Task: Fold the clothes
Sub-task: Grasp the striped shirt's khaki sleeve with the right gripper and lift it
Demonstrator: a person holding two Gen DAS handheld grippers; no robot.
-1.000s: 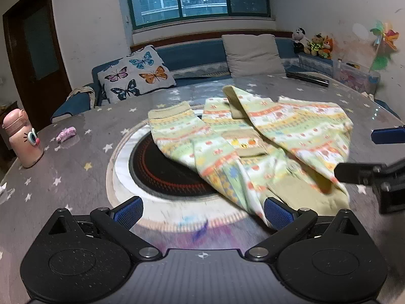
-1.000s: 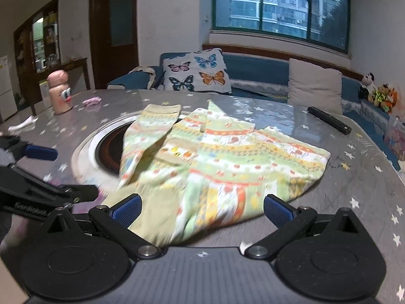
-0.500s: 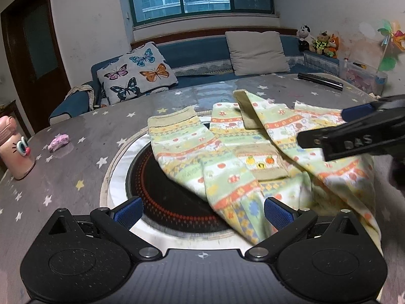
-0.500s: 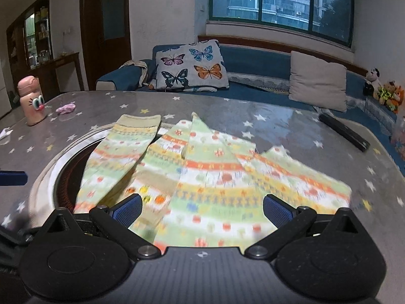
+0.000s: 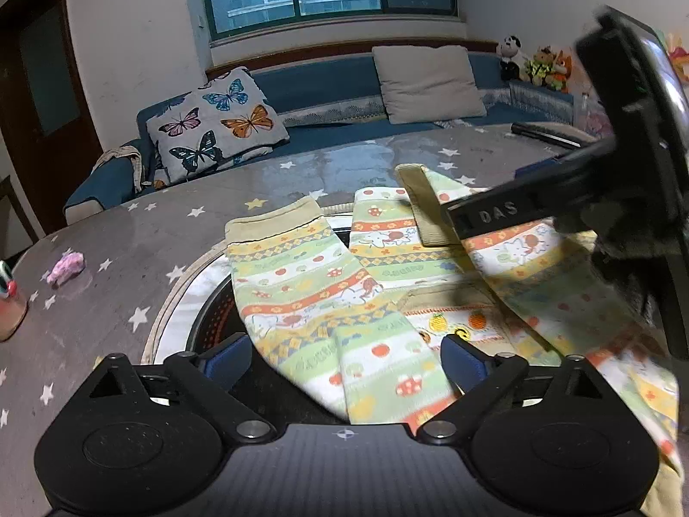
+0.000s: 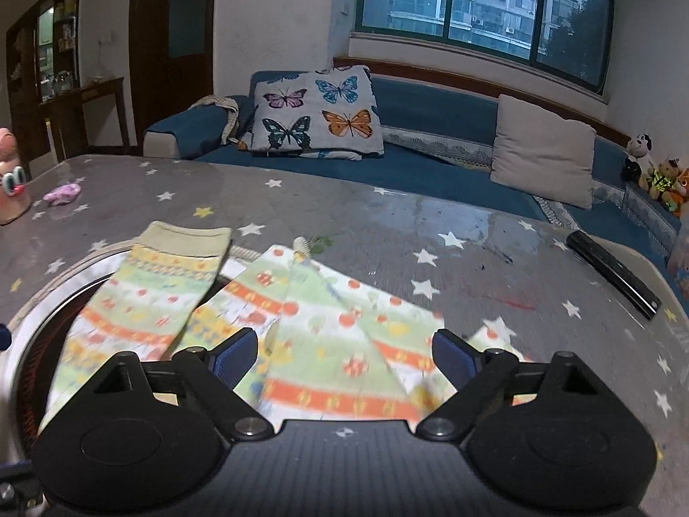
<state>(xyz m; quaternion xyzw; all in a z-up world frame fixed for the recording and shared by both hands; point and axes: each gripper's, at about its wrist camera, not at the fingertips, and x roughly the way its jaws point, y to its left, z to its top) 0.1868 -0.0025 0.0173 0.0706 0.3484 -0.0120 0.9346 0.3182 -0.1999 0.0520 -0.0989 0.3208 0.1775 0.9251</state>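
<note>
Green-and-orange patterned cotton makes up the one garment (image 5: 344, 301) on the bench (image 5: 129, 258), a small pair of trousers with two legs ending in plain beige cuffs. It lies over the round dark inset (image 5: 215, 323) in the middle of the bench, its cuffs pointing toward the far edge.

Two hand-held grippers are in view. The left hand-held gripper (image 5: 344, 357) hovers at the near end of the garment with one trouser leg lying between its two blue pads; its jaws are closing but the pads stand clear of the cloth on both sides. The right hand-held gripper (image 6: 344, 355) sits over the garment's other side, cloth between its pads too, jaws likewise closing and not yet pressing. In the left wrist view the right hand-held gripper crosses the right side of the garment as a dark bar.

One remote control (image 6: 613, 275) lies near the right edge of the bench, one small pink object (image 6: 64, 194) near the left edge, and one pink bottle (image 6: 10, 176) is cut off by the frame. Two cushions rest on the sofa (image 6: 430, 107) beyond. The near hem of the garment is hidden under the gripper bodies, and the cloth in the right wrist view is blurred.
</note>
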